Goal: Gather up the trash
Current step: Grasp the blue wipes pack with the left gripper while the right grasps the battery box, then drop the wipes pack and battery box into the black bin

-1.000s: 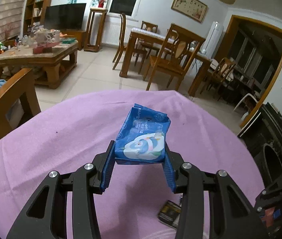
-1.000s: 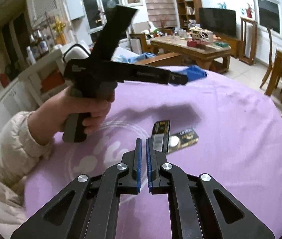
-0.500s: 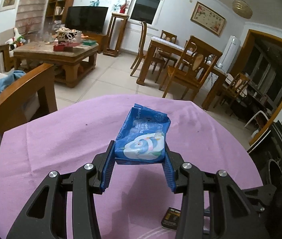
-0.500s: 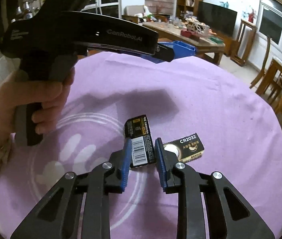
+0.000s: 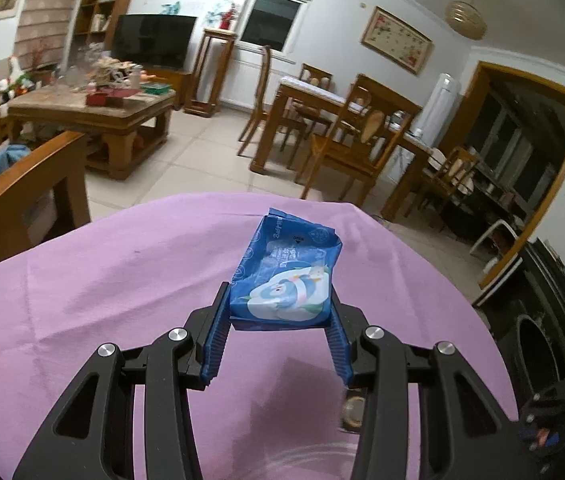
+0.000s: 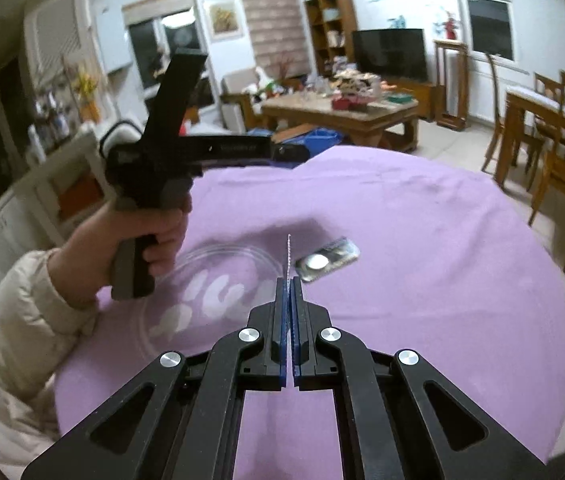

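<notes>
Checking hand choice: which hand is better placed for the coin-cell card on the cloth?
Right, probably: right gripper is beside the coin-cell card, though holding a thin card; left gripper clamps a wipes pack.

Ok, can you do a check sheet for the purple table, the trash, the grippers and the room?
Surface: round table under a purple cloth, with a white paw-print mark.
Job's things: blue wipes packet held off the cloth; coin battery card lying flat; thin card seen edge-on.
Clutter: nothing seen.
Grippers: left gripper shut on the blue wipes packet; right gripper shut on the thin card.
Cables: nothing seen.
Surroundings: coffee table, TV, dining chairs.
</notes>
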A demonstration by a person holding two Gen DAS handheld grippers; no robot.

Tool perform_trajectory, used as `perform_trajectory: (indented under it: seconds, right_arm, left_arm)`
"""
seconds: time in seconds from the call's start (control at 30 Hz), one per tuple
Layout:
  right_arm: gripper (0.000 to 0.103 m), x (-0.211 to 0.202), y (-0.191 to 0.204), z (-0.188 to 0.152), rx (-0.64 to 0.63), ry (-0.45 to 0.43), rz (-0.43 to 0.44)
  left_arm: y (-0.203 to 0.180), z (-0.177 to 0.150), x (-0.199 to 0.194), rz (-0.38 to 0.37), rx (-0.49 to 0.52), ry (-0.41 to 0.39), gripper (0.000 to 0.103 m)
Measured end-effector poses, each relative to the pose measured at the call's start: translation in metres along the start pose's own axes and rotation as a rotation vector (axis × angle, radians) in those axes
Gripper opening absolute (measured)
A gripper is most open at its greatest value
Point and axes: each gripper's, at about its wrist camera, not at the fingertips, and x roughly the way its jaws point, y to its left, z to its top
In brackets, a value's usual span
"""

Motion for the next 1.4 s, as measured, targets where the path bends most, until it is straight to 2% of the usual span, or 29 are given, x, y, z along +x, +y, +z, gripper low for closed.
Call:
perform_trajectory:
  seconds: [0.27, 0.43, 0.53, 0.6, 0.67, 0.83, 0.93, 1.1, 1.33, 1.4]
  right_arm:
    - [0.002, -0.078, -0.037, -0.036, 0.101, -0.093, -0.055]
    - [0.002, -0.134, -0.063, -0.070, 0.163, -0.155, -0.136]
    - [0.003, -0.174, -0.082, -0.091, 0.202, -0.183, -0.218]
    - [0.003, -0.203, -0.093, -0.107, 0.234, -0.198, -0.319]
    - [0.003, -0.229, -0.106, -0.124, 0.276, -0.218, -0.374]
    - [0.003, -0.291, -0.142, -0.173, 0.401, -0.270, -0.527]
    - [0.003, -0.311, -0.164, -0.202, 0.481, -0.282, -0.580]
    - [0.003, -0.327, -0.190, -0.245, 0.570, -0.284, -0.621]
    - [0.003, -0.336, -0.203, -0.276, 0.623, -0.302, -0.622]
    - [0.003, -0.334, -0.204, -0.271, 0.635, -0.302, -0.622]
  left_arm:
    - [-0.058, -0.015, -0.007, -0.089, 0.073, 0.031, 0.043]
    - [-0.121, -0.022, -0.008, -0.206, 0.150, 0.049, 0.043]
    - [-0.167, -0.034, -0.002, -0.293, 0.200, 0.070, 0.043]
    - [-0.199, -0.045, 0.003, -0.355, 0.231, 0.089, 0.043]
    - [-0.231, -0.058, 0.010, -0.416, 0.260, 0.119, 0.043]
    - [-0.299, -0.091, 0.025, -0.519, 0.345, 0.193, 0.043]
    - [-0.329, -0.106, 0.032, -0.567, 0.383, 0.230, 0.043]
    - [-0.360, -0.124, 0.041, -0.593, 0.441, 0.272, 0.043]
    - [-0.382, -0.148, 0.051, -0.587, 0.496, 0.324, 0.043]
    - [-0.384, -0.151, 0.047, -0.581, 0.513, 0.326, 0.043]
